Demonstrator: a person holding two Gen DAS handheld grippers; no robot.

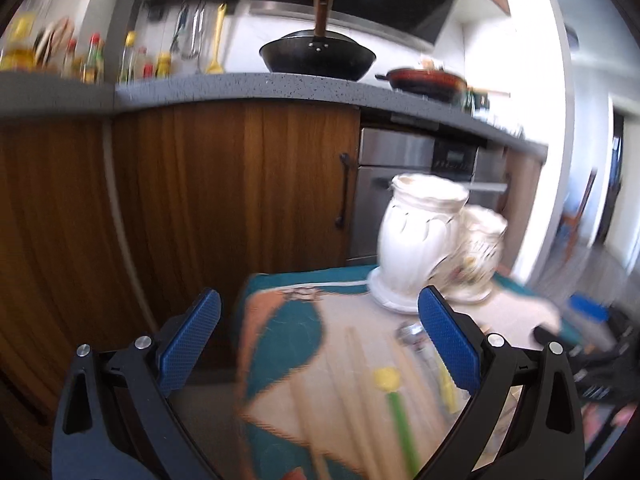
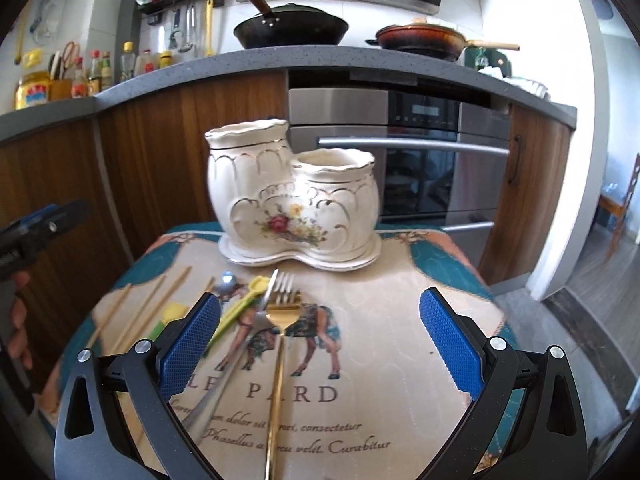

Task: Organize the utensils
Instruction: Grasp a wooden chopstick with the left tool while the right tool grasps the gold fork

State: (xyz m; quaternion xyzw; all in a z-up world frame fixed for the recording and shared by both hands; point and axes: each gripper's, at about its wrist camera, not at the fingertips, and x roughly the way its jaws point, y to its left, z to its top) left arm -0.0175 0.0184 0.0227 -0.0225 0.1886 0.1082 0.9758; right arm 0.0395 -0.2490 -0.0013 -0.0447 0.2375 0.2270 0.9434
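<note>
- We are holding the right gripper [image 2: 320, 344] above the near half of the small worktop [image 2: 460, 320], its blue fingers [image 2: 448, 344] spread wide apart and gripping nothing.
- We are seeing the worktop wearing a printed cloth [image 2: 360, 360] with a horse picture and teal corners.
- At the far edge of the cloth a white ceramic utensil holder [image 2: 296, 196] is standing upright on its own matching base; it has two cups, a taller one on the left and a shorter one on the right, with a painted flower on the front, and nothing is rising above either rim.
- The utensils are lying loose on the cloth, in front of the holder: a gold fork [image 2: 280, 344] is lying with its tines toward the holder, running back between the right fingers.
- A silver fork [image 2: 283, 282] is lying just behind the gold one, and a silver spoon [image 2: 227, 281] is lying to its left.
- A yellow and green plastic utensil [image 2: 244, 304] is crossing over the metal pieces, and wooden chopsticks [image 2: 156, 304] are lying apart at the left of the cloth.
- We are holding the left gripper [image 1: 320, 344] over the left edge of the worktop, its fingers [image 1: 192, 340] also wide apart and empty.
- The left view is blurred, so the yellow-tipped green stick [image 1: 394, 392] there is probably the same kind of plastic utensil.
- A hand [image 2: 18, 320] is showing at the left edge of the right view, under the left gripper.
</note>
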